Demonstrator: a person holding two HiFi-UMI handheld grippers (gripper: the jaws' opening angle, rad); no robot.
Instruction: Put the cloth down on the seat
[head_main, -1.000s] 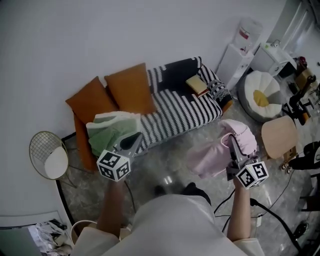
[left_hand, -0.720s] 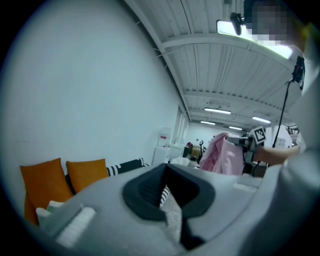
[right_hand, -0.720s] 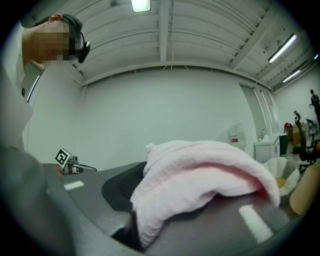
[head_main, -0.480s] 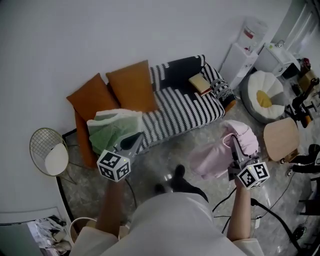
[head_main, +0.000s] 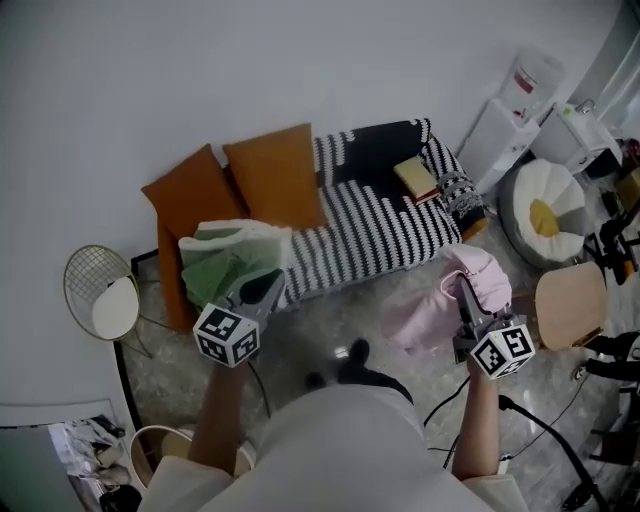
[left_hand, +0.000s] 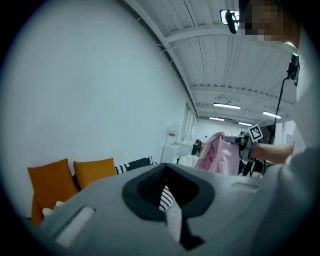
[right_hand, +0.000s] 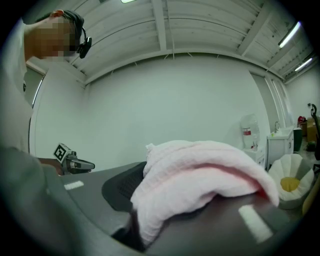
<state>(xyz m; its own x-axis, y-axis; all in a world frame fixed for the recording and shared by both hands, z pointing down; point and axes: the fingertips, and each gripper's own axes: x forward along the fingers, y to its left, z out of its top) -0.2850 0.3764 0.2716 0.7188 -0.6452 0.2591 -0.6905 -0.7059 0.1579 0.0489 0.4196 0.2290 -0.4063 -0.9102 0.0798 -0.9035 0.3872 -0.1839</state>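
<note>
Grey left gripper (head_main: 272, 278): fingers pressed together on nothing, best held clear to the side. Carry pink cloth (head_main: 425, 318), clamped in right gripper (head_main: 466, 292) fingers well short of the striped seat (head_main: 370, 232), forward over it; lower onto the stripes, then release, avoiding the book (head_main: 415, 178) at its right end.

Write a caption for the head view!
Left tool holds a green cloth, right tool a pink cloth, facing the striped sofa.
</note>
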